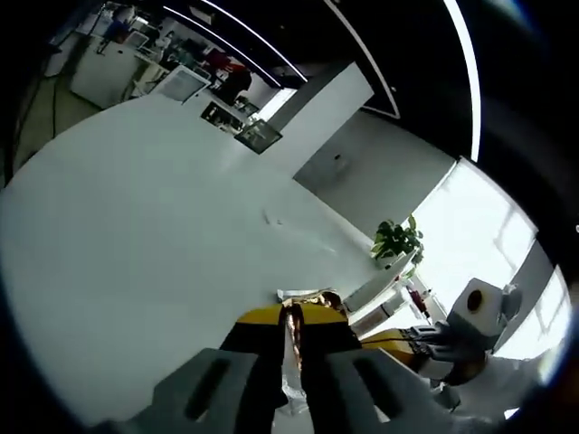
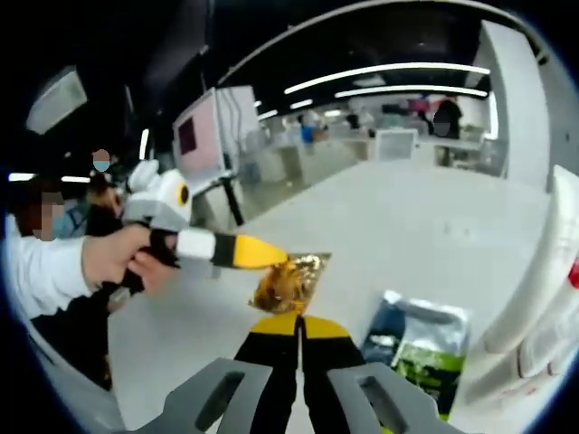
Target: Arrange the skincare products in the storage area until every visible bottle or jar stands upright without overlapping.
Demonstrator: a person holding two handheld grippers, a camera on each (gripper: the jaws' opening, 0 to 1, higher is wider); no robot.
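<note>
A crinkled gold packet (image 2: 289, 282) hangs at the centre of the right gripper view, above the white table (image 2: 407, 226). Both grippers pinch it: the right gripper (image 2: 297, 327) from the bottom, the left gripper (image 2: 271, 256) from the left. A green-and-grey pouch (image 2: 418, 348) lies lower right.

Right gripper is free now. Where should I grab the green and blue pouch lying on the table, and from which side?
The green and blue pouch lies flat on the white table, right of the right gripper, whose fingers look shut. Flat like that, it offers only thin edges. Probably best: open, come in low from its near left edge and pinch that sealed border. The left gripper is busy holding the gold packet.
</note>
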